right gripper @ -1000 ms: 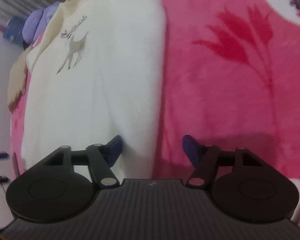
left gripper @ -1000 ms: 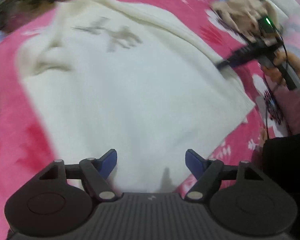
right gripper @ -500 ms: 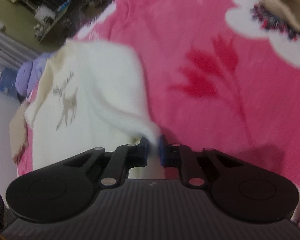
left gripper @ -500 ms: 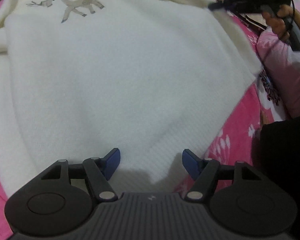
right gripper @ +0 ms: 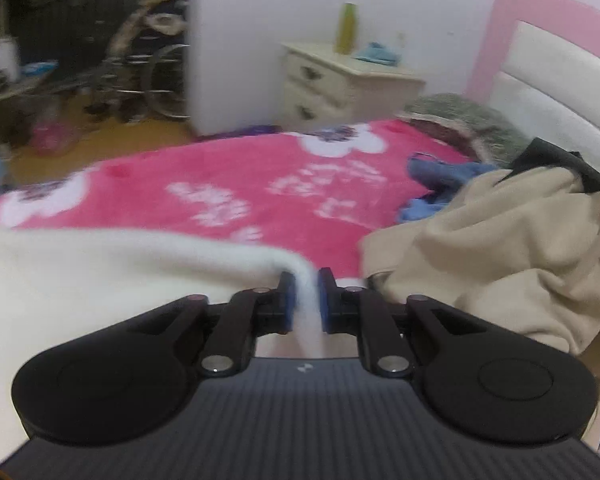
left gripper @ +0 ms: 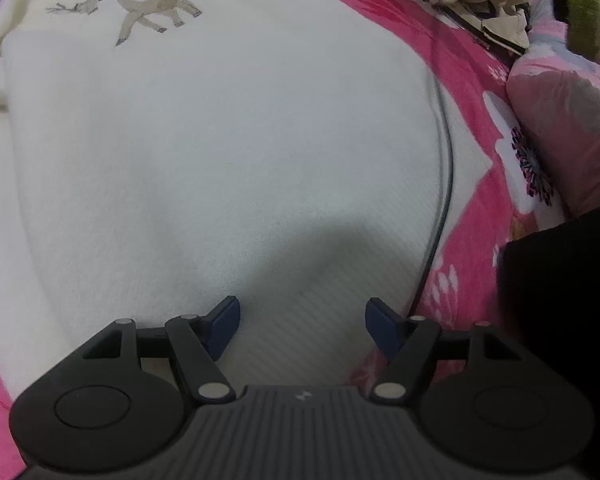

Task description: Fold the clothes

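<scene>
A cream sweater [left gripper: 220,152] with a reindeer print [left gripper: 156,12] lies spread on a pink flowered blanket [left gripper: 476,80]. My left gripper [left gripper: 302,326] is open and empty, low over the sweater's ribbed hem near its right corner. My right gripper [right gripper: 305,300] is shut on an edge of the cream sweater [right gripper: 100,276] and holds it lifted above the blanket [right gripper: 228,176]; the cloth trails off to the left.
A heap of beige clothing [right gripper: 496,248] and a blue garment [right gripper: 440,184] lie on the bed to the right. A pink-and-white headboard [right gripper: 548,80], a nightstand [right gripper: 340,84] with a green bottle [right gripper: 347,28] stand beyond. A thin dark cable [left gripper: 446,168] crosses the sweater's right edge.
My right gripper closed on the sweater's edge and lifted it, tilting up toward the room. My left gripper moved lower toward the hem and stayed open.
</scene>
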Action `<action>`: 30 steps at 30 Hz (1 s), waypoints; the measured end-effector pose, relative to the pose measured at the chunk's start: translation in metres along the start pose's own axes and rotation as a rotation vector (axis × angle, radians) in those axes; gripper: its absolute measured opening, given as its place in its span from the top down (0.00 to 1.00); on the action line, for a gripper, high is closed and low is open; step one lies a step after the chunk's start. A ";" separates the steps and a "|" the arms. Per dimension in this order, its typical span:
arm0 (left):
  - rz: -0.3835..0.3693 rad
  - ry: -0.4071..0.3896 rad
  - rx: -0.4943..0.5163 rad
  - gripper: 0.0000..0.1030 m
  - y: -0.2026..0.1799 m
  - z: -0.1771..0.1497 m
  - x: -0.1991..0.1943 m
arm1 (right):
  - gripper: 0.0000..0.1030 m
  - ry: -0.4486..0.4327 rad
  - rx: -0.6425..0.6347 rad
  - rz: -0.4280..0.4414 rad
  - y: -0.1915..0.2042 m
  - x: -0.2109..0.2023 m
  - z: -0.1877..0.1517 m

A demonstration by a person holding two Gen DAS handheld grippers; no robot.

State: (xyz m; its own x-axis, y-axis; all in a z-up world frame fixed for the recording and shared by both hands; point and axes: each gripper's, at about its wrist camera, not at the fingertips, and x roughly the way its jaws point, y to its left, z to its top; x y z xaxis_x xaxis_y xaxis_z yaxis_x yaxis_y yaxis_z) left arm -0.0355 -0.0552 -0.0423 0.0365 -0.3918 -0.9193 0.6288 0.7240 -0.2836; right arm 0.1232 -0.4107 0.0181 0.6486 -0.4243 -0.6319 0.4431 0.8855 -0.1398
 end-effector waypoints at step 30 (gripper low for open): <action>0.056 -0.044 0.349 0.29 -0.054 -0.004 0.003 | 0.55 0.088 -0.227 -0.073 -0.080 -0.149 -0.115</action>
State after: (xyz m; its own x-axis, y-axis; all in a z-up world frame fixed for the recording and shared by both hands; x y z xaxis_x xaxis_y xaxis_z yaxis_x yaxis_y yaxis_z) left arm -0.0726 -0.0937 -0.0311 0.1069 -0.3867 -0.9160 0.8524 0.5100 -0.1158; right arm -0.0806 -0.3964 0.0359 0.5595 -0.4792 -0.6763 0.3299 0.8773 -0.3487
